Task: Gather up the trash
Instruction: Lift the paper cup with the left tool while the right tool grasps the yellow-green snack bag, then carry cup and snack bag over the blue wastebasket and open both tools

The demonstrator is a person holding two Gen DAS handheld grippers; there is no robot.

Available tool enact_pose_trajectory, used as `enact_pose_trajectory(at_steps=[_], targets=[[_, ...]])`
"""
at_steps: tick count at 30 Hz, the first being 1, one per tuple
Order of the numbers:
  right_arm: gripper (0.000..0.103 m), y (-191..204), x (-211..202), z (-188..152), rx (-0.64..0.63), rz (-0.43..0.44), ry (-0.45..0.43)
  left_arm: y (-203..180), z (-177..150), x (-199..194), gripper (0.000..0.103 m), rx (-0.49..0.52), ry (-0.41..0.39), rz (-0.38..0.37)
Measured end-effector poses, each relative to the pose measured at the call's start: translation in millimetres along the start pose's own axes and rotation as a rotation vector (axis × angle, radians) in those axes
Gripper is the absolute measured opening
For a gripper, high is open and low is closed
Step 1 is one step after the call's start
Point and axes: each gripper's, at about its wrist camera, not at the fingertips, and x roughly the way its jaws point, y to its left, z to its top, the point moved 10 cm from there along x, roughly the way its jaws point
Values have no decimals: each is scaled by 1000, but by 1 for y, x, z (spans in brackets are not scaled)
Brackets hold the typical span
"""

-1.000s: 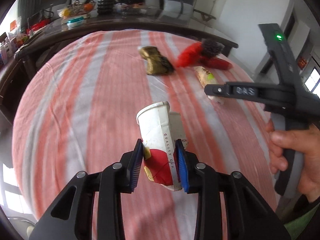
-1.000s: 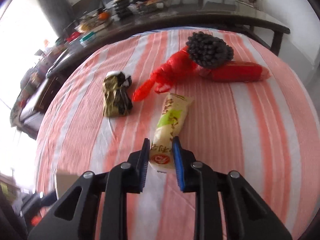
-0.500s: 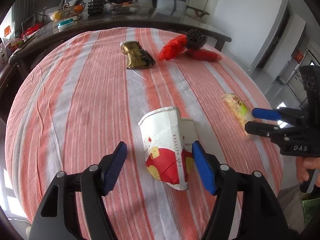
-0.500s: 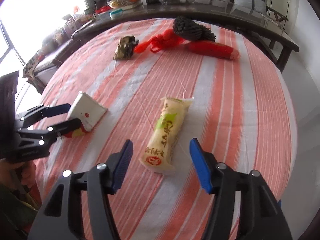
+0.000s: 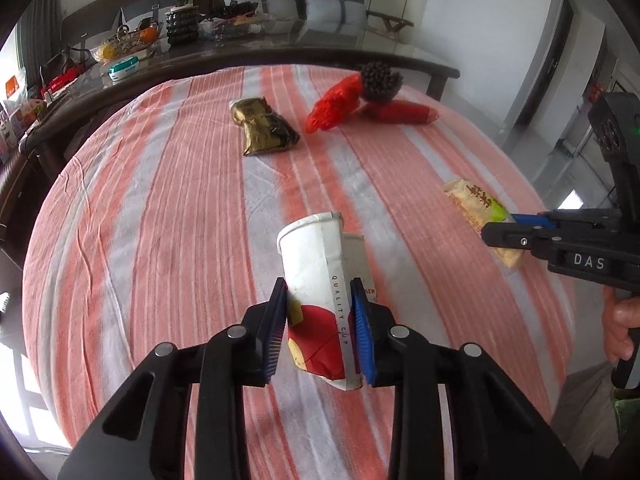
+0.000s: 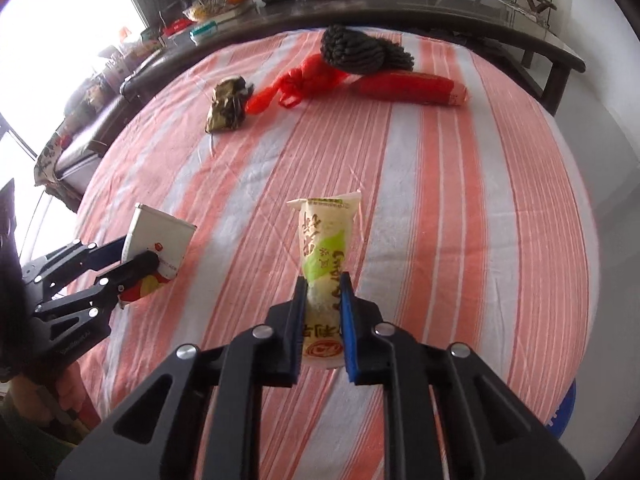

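- Left wrist view: my left gripper (image 5: 320,322) is closing on the paper cup (image 5: 322,280), both blue pads pressing its flattened sides near the base, rim pointing away from me.
- Cup is white with a red and yellow print, crushed flat, sitting tilted between my fingers above the striped tablecloth (image 5: 160,240).
- Same view, far right: my right gripper (image 5: 502,232) is reaching in from the side, pinching the snack wrapper (image 5: 476,204); a hand (image 5: 620,328) is wrapping its handle.
- Right wrist view: my right gripper (image 6: 323,314) is clamping tight on the snack wrapper (image 6: 324,248), pads squeezing the lower part, the sealed top end sticking up and away from me.
- Wrapper is pale yellow with a green patch and a red logo at the bottom end.
- Right wrist view, left edge: my left gripper (image 6: 134,256) is showing with the paper cup (image 6: 158,240) pinched between its fingers.
- Other trash is lying at the far side of the cloth: gold foil packet (image 5: 264,126) on its own, red plastic bag (image 5: 334,102) beside it, and a red tube package (image 5: 400,112) just past that.
- A dark knobbly bundle (image 5: 380,80) is touching the red bag and the tube; cannot tell what it is.
- Gold packet and red bag are near each other but apart in the left view.
- Behind the cloth, a dark glossy table (image 5: 280,48) is holding a potted plant (image 5: 182,20) and mixed clutter.
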Motion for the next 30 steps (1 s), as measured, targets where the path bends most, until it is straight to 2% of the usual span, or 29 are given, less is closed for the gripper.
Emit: enact_pose_trajectory(at_steps=[6, 13, 30], targets=[[15, 5, -24, 0, 8, 48, -41, -13, 8, -16, 30, -46, -38, -76], [15, -3, -33, -9, 44, 81, -53, -33, 17, -29, 30, -35, -63, -99], [15, -32, -67, -24, 143, 170, -98, -79, 21, -29, 30, 8, -57, -130]])
